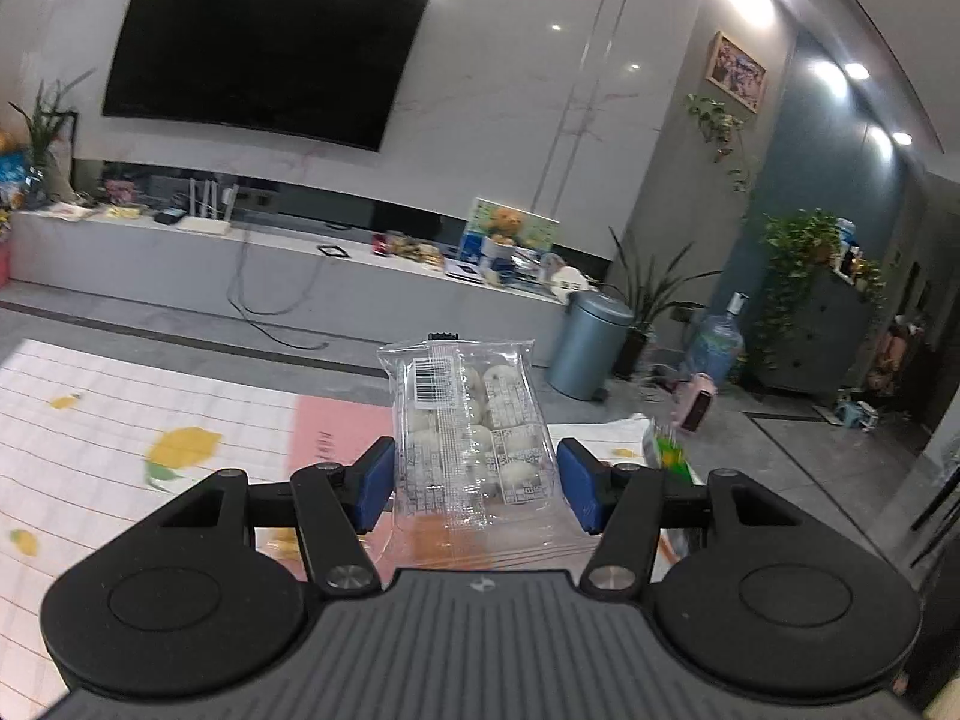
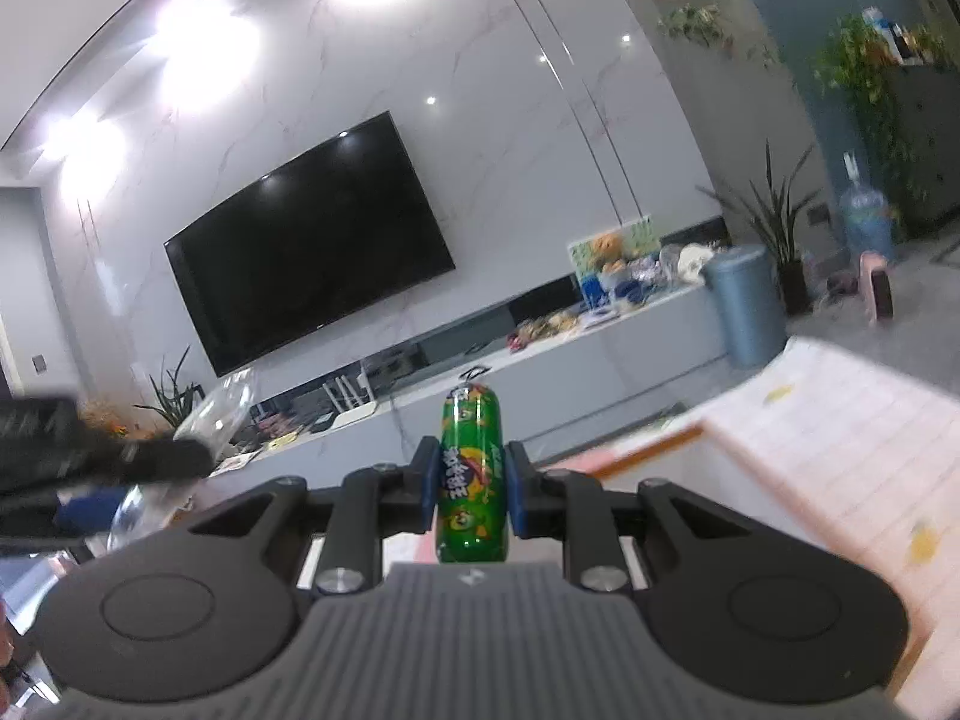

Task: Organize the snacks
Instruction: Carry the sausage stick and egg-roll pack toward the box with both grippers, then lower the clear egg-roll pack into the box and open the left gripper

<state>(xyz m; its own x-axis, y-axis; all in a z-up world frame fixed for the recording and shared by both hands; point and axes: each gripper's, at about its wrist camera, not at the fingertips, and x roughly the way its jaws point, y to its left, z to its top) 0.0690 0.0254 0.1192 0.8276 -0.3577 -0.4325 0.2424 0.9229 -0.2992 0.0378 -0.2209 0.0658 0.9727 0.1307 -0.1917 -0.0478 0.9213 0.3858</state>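
My left gripper [image 1: 474, 480] is shut on a clear plastic snack packet [image 1: 471, 420] with white round pieces and a barcode label. It holds the packet upright in the air above a table with a white grid cloth [image 1: 120, 420]. My right gripper [image 2: 471, 489] is shut on a green snack packet [image 2: 471, 474] with yellow lettering, also raised and upright. The green packet's tip also shows at the right in the left wrist view [image 1: 669, 450]. The left gripper [image 2: 120, 462] and its clear packet [image 2: 222, 414] show blurred at the left of the right wrist view.
The lemon-print tablecloth [image 2: 840, 420] lies below right in the right wrist view. Beyond it are a TV [image 1: 264, 42], a long low cabinet [image 1: 300, 276] with clutter, a blue-grey bin [image 1: 591, 354], plants and a water jug [image 1: 714, 348].
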